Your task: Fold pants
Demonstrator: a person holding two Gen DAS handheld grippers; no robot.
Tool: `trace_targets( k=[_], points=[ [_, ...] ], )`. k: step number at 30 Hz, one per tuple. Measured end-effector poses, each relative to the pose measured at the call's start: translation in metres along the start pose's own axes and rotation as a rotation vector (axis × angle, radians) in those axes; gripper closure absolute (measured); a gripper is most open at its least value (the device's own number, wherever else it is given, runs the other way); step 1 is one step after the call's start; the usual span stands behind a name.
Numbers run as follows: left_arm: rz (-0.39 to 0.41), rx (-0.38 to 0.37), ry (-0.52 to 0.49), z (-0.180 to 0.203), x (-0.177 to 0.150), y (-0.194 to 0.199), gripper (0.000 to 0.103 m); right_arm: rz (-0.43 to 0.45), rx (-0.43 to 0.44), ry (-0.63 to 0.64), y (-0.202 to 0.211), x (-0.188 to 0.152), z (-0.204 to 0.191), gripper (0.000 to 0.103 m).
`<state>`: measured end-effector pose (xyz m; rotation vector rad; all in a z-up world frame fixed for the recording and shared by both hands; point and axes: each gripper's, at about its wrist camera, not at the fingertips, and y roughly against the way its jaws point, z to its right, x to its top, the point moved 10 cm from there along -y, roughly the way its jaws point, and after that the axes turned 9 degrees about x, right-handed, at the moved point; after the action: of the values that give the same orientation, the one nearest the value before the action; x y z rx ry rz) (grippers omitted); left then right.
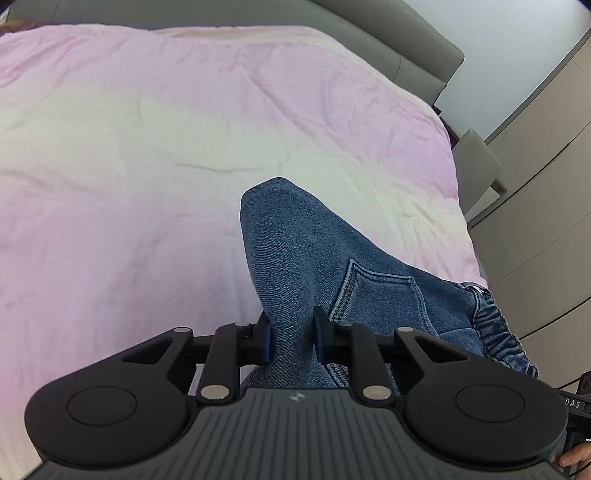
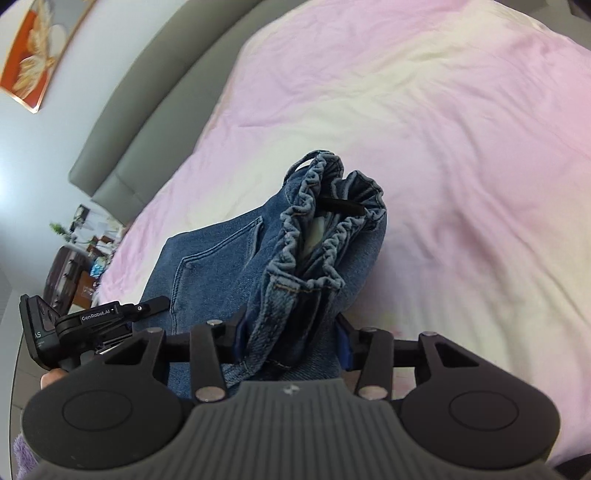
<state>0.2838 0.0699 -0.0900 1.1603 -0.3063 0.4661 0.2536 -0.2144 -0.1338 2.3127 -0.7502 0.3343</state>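
Blue denim pants [image 1: 317, 254] lie bunched over a pink and cream bedsheet [image 1: 147, 147]. In the left wrist view my left gripper [image 1: 291, 338] is shut on a fold of the denim below the back pocket [image 1: 384, 295]. In the right wrist view my right gripper [image 2: 291, 339] is shut on the pants [image 2: 221, 266] near the gathered elastic waistband [image 2: 314, 229], which stands up ahead of the fingers. The left gripper [image 2: 110, 317] shows at the left of the right wrist view, beside the denim.
A grey padded headboard [image 1: 388, 33] runs along the far side of the bed. A beige wardrobe [image 1: 546, 184] stands to the right. A cluttered bedside table [image 2: 85, 251] and a framed picture [image 2: 40, 51] show in the right wrist view.
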Motion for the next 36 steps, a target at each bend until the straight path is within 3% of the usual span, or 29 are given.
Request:
trace_targets(
  k=[10,18,24,31,36],
  points=[
    [0.171,0.095,0.020,-0.118,0.059,0.131,0.081,-0.023,0.187,0.117,-0.078,-0.015,-0.152,0.061],
    [0.188,0.222,0.070,-0.222,0.067,0.163,0.081,-0.137,0.284,0.145,-0.184,-0.062,-0.229,0.062],
    [0.141,0.230,0.158,-0.299,0.041,0.143,0.081,-0.213,0.270,0.167,-0.257,-0.096,-0.232,0.062],
    [0.037,0.225,0.214,-0.354,-0.010,0.084,0.080,-0.295,0.193,0.141,-0.318,-0.139,-0.184,0.062],
    [0.003,0.292,0.150,-0.370,-0.033,0.065,0.071,-0.333,0.170,0.177,-0.338,-0.165,-0.162,0.061]
  ],
)
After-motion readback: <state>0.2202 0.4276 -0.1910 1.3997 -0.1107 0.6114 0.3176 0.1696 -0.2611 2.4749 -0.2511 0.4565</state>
